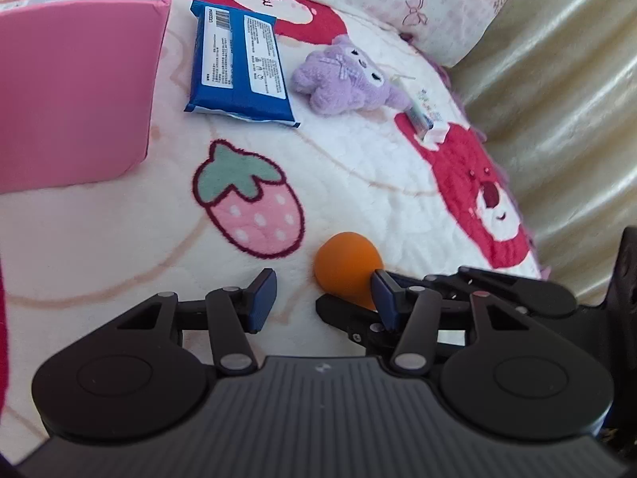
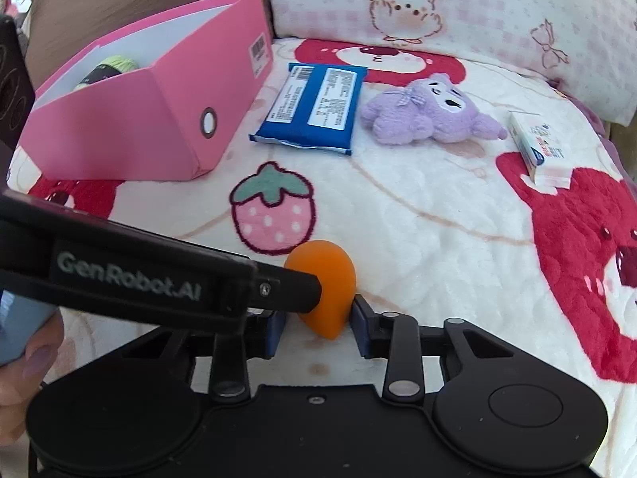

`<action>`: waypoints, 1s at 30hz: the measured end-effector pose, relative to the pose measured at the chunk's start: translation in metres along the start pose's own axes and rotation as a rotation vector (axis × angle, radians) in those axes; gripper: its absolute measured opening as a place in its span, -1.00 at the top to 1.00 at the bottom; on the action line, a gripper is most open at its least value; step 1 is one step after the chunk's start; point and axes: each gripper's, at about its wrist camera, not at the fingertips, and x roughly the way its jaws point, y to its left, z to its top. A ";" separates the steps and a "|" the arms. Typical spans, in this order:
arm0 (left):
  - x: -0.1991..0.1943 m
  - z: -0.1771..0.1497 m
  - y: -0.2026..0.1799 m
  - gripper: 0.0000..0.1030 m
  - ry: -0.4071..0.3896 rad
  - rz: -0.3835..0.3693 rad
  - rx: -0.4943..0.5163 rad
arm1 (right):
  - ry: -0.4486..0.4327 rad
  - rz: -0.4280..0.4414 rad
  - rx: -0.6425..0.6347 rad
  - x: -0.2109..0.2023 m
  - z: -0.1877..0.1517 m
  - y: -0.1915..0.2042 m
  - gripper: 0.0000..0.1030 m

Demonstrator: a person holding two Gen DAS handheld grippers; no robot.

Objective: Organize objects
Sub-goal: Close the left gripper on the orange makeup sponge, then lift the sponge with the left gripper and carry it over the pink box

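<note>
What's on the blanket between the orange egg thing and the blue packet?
Only the blanket's printed strawberry lies between the orange sponge and the blue packet; no loose object, as the right wrist view shows.

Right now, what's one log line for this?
right gripper: shut on orange makeup sponge | left gripper: open, beside sponge | pink box: open

Pink box [image 1: 75,91] cut off by left wrist picture edge. Green thing [image 2: 109,67] inside box mostly hidden. Blue packet [image 2: 310,109] print too small.
</note>
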 end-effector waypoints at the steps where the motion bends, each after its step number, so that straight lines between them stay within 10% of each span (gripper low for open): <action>1: 0.000 0.000 0.000 0.02 -0.008 -0.016 -0.006 | -0.004 0.002 0.010 0.000 0.000 -0.002 0.33; 30: -0.022 0.002 -0.004 0.27 0.166 -0.040 -0.088 | 0.073 0.040 0.007 -0.028 0.001 0.028 0.34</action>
